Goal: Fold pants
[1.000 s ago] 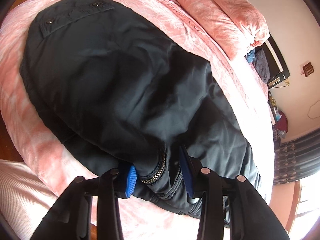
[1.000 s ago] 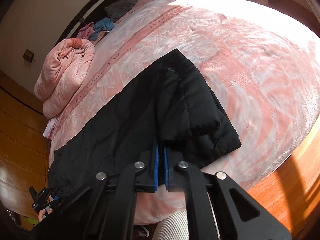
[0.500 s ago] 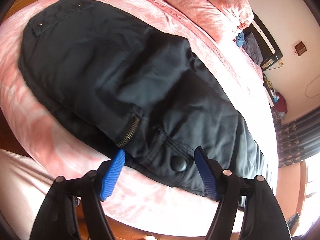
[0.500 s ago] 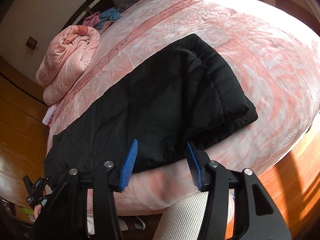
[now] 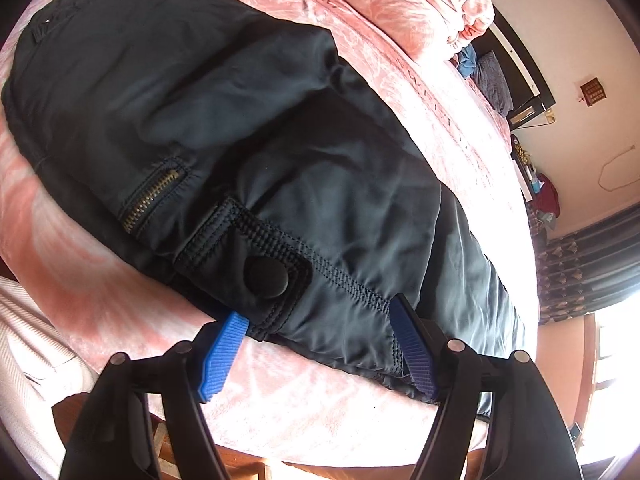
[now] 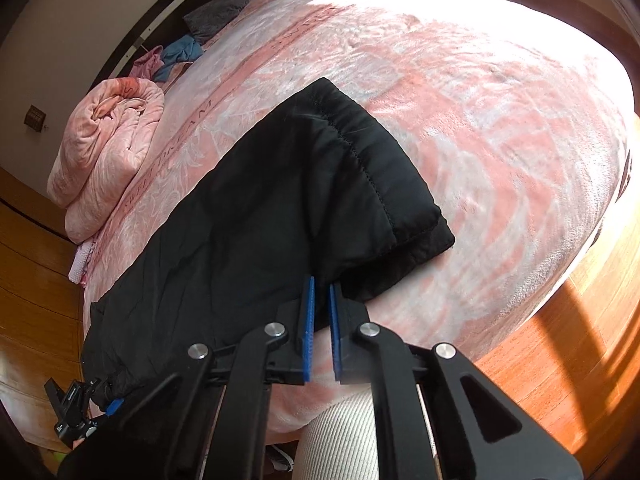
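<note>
Black pants [image 6: 256,216] lie on the bed [image 6: 500,152], so my right gripper [image 6: 319,300], nipping their near edge, should wait while my wide-spread left gripper [image 5: 316,344] closes squarely on the waistband.

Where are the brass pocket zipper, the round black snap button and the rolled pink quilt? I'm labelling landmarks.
brass pocket zipper [image 5: 151,201]: left wrist view, mid-teeth.
round black snap button [image 5: 267,277]: left wrist view, cap centre.
rolled pink quilt [image 6: 108,148]: right wrist view, rolled side.
</note>
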`<action>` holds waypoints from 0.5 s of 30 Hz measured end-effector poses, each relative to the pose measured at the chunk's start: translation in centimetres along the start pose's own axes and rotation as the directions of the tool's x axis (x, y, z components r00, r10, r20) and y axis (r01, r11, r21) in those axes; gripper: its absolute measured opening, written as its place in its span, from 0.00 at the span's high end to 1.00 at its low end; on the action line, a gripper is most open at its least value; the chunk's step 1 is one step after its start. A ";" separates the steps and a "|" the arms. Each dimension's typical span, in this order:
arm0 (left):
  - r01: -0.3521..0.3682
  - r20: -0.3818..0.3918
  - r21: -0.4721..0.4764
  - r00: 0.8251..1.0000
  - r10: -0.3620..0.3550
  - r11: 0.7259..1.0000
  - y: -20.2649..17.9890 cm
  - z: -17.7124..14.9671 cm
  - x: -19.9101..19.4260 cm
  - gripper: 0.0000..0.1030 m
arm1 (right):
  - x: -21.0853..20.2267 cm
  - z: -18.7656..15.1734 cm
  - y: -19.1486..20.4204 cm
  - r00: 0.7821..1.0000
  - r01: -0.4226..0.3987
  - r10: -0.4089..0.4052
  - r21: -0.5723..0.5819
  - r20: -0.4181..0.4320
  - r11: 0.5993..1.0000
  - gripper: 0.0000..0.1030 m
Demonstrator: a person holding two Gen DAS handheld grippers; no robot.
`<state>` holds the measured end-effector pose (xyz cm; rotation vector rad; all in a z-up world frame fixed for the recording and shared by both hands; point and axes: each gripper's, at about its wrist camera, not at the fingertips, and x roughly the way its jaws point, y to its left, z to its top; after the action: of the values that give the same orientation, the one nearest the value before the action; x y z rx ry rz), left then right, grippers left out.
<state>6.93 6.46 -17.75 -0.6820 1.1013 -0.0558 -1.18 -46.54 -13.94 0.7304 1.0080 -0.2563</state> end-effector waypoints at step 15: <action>0.183 -0.170 0.003 0.969 -0.180 0.983 -3.7 -3.2 0.7 0.39 | -1.2 -5.9 6.5 0.978 -0.179 0.171 -0.059 -0.121 0.982 0.66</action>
<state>5.67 1.69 -17.22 -0.7709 1.1965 -0.2845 -2.47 -38.05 -11.97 0.7726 1.0495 -0.0260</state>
